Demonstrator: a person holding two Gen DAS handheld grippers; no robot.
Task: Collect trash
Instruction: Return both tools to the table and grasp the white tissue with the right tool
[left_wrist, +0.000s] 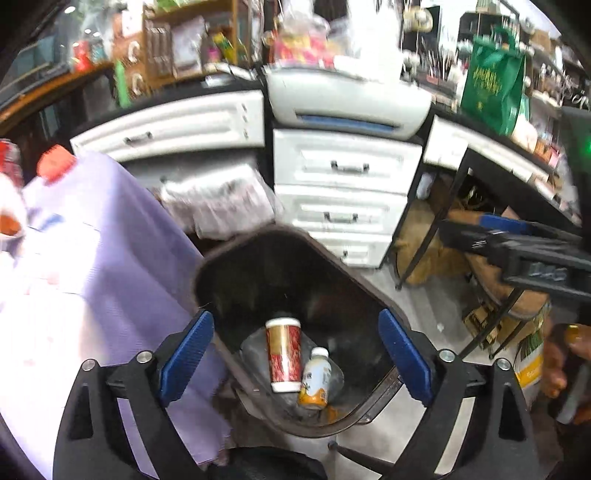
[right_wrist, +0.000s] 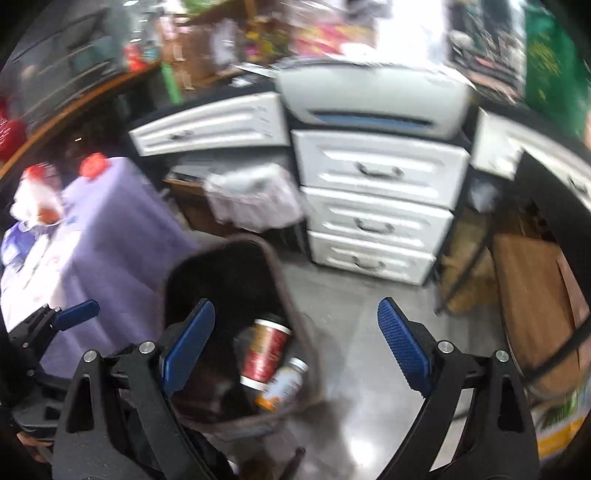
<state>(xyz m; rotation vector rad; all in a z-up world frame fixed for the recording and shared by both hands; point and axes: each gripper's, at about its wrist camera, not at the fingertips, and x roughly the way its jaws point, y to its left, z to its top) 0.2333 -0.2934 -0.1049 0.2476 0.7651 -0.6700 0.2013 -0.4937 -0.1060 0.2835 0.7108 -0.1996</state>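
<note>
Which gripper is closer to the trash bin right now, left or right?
Left. The left gripper hangs open directly above the trash bin; the right gripper, also open, sits off to the bin's right, over the floor.

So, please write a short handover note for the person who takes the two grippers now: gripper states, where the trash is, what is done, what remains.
Left gripper: open, empty, above the dark bin.
Right gripper: open, empty, beside the bin.
Done: red can and small yellow bottle lie in the bin.
Left: on the purple-covered table, an orange-capped bottle and white wrappers may be trash; check them.
</note>
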